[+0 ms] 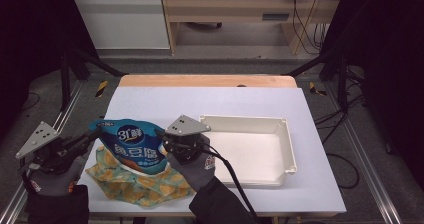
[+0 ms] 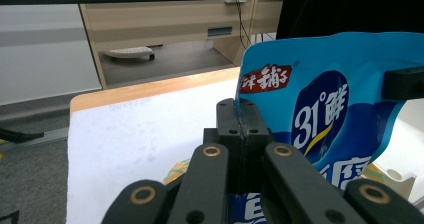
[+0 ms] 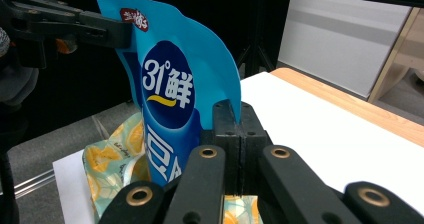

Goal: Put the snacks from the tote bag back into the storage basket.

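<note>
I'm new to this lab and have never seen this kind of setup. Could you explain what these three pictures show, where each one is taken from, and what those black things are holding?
No robot here: a person in grey gloves holds a two-jaw tool in each hand, the left gripper and the right gripper. The high view looks down on the white table from above the person. The other two pictures come from cameras riding on each gripper, looking along its black jaws.

Both grippers are shut on opposite edges of a blue snack bag, holding it up between them. Under it lies a yellow patterned bag. To its right, beyond the right gripper, sits an empty white tray. In the left gripper view the bag fills the right side; in the right gripper view it stands upright.
</note>
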Tool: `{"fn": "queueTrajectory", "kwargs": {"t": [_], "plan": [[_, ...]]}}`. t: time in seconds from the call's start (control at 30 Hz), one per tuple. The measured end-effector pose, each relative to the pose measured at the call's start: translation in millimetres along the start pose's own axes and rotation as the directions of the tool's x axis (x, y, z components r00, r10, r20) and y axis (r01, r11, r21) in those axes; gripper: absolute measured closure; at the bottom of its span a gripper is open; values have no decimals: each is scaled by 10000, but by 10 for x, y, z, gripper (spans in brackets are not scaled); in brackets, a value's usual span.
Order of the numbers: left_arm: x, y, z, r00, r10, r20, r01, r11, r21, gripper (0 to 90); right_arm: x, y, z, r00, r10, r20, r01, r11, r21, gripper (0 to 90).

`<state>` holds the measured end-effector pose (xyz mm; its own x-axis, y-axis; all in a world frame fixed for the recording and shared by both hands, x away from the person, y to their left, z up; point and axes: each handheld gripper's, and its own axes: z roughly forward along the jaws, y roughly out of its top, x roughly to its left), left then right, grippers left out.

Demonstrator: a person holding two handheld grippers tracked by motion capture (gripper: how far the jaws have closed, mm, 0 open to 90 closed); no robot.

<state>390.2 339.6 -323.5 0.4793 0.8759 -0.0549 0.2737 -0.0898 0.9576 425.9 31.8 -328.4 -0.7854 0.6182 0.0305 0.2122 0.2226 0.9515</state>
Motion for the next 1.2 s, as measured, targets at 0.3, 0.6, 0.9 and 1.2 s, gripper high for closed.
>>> {"fn": "queueTrajectory", "kwargs": {"t": [0.3, 0.6, 0.9, 1.2], "plan": [[-30, 39, -60, 10000, 61, 29, -60, 9997, -251, 900, 7, 42, -31, 10000, -82, 6, 82, 9998, -184, 900], [-87, 133, -125, 9997, 230, 111, -225, 9989, -420, 900, 1, 111, -105, 9999, -146, -9, 145, 9991, -387, 900], [-105, 254, -175, 9994, 287, 189, -275, 9978, -601, 900, 14, 236, -179, 9993, -371, 46, 372, 9980, -507, 900], [-114, 360, -249, 9991, 382, 164, -367, 9958, -841, 900, 30, 379, -230, 9986, -523, -56, 518, 9969, -586, 900]]}}
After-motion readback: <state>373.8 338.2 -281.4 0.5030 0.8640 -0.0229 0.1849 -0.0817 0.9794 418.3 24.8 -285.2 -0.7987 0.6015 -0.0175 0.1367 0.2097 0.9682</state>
